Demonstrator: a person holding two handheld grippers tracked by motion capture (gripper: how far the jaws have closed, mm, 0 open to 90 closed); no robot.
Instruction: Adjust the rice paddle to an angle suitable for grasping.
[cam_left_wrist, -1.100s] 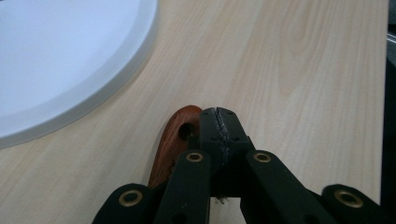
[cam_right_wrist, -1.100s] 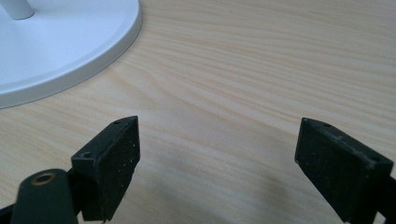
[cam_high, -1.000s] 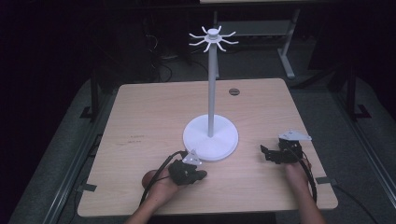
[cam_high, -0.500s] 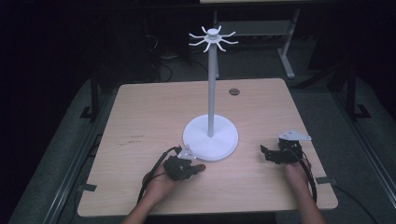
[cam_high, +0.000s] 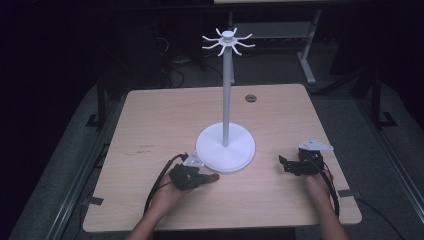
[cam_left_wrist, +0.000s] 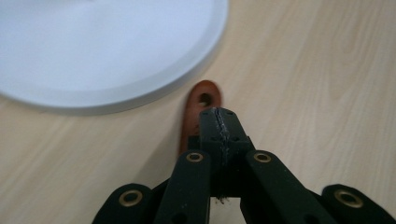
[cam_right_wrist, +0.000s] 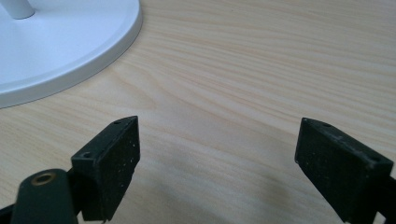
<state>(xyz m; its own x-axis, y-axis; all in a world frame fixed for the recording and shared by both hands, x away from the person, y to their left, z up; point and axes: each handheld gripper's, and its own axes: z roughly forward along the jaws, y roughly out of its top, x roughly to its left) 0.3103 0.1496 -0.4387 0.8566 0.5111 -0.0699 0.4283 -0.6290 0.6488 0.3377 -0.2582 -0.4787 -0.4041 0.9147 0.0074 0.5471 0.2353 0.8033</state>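
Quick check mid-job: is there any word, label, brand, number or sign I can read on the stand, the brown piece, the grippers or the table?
None can be read.
White stand: plain base, pole and hook crown, no print.
Brown piece in the left gripper: a hole at its tip, no marking.
Right gripper: bare black pads.
Table: wood grain, with faint dark scuffs too small to tell as writing.
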